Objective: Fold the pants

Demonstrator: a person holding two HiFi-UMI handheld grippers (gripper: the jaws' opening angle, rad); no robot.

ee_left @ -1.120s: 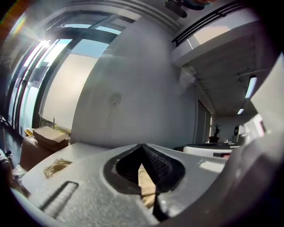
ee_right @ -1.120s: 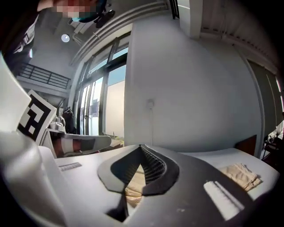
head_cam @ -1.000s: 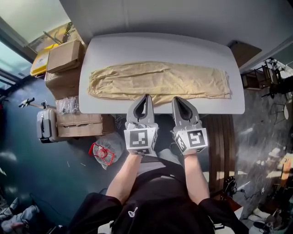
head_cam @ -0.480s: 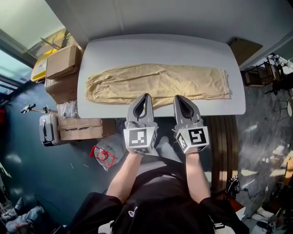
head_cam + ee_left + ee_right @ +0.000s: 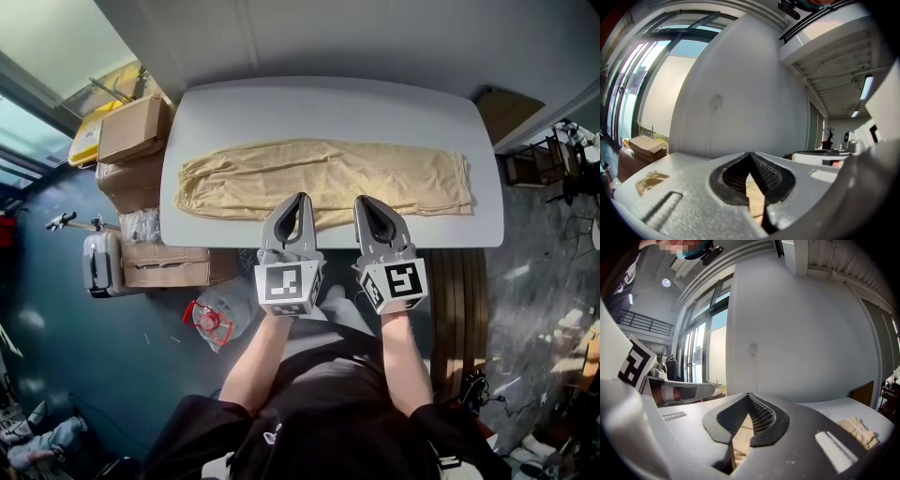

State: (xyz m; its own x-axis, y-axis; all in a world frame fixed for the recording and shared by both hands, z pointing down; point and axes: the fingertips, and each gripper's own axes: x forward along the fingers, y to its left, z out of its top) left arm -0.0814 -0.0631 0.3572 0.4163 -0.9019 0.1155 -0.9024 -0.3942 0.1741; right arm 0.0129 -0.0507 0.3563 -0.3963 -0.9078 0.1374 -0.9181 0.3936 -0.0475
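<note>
Tan pants [image 5: 328,173] lie spread flat lengthwise across the white table [image 5: 328,103], reaching nearly from its left end to its right. My left gripper [image 5: 300,197] and right gripper [image 5: 360,201] hover side by side over the pants' near edge at the middle, both shut with fingertips touching and nothing between them. In the left gripper view the shut left gripper [image 5: 750,154] points across the table, with one end of the pants [image 5: 651,180] at the far left. In the right gripper view, beyond the shut right gripper [image 5: 749,395], the other end of the pants [image 5: 855,427] shows at right.
Cardboard boxes [image 5: 131,131] are stacked left of the table, with a small suitcase [image 5: 98,262] and a clear bag [image 5: 211,314] on the floor. A slatted wooden bench [image 5: 459,291] stands at the right. A white wall runs behind the table.
Both grippers have moved a little forward together, from the table's near edge to over the pants' near edge. Both have stayed shut. The pants lie as before.
</note>
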